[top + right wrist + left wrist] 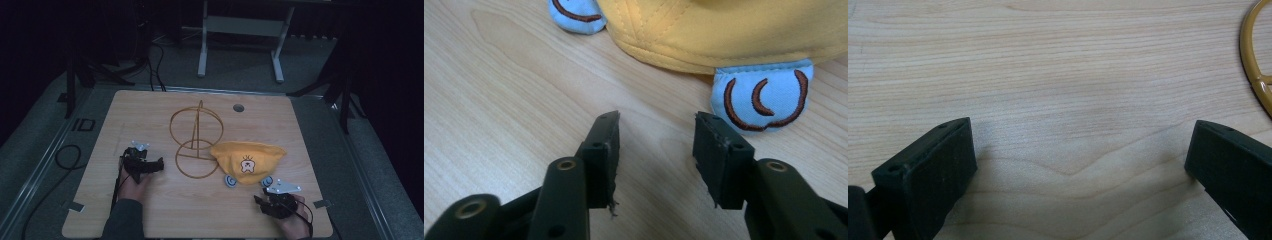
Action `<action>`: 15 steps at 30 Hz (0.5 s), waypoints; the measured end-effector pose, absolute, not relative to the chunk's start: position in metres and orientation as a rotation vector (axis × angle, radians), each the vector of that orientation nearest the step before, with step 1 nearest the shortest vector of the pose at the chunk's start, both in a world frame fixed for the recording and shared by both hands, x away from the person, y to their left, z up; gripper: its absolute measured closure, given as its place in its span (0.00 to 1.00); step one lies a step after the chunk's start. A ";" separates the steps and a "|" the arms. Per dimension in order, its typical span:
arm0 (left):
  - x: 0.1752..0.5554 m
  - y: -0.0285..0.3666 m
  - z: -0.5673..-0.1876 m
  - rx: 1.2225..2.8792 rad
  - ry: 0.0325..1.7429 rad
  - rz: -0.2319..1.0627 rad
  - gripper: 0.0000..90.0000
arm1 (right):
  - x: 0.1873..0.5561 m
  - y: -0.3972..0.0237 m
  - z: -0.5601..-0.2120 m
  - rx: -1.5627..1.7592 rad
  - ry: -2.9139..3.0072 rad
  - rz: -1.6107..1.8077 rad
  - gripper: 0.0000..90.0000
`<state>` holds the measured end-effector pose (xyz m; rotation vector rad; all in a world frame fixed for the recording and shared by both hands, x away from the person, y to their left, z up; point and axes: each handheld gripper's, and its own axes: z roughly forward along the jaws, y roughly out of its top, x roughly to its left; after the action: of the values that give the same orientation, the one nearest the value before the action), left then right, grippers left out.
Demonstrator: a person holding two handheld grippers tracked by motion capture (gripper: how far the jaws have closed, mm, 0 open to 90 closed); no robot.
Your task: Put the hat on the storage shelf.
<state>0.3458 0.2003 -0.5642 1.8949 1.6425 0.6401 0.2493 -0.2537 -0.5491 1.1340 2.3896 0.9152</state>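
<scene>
Lying on the table [150, 210], the yellow hat [248, 159] sits just ahead of the right hand-held gripper [656, 135], whose jaws stand apart, empty; the left hand-held gripper [1080, 155] gapes wide beside the wire stand [196, 140].
</scene>
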 end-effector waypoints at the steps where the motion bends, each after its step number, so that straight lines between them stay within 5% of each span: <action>1: 0.346 0.200 -0.564 1.895 1.643 0.640 0.00 | 0.249 -0.254 -0.549 1.134 2.390 0.915 0.61; 15: 0.346 0.200 -0.564 1.893 1.642 0.639 0.00 | 0.251 -0.261 -0.538 1.167 2.348 0.870 0.60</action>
<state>0.3458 0.2000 -0.5642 1.8934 1.6420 0.6390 0.2509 -0.2606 -0.5376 1.1669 2.3481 0.8696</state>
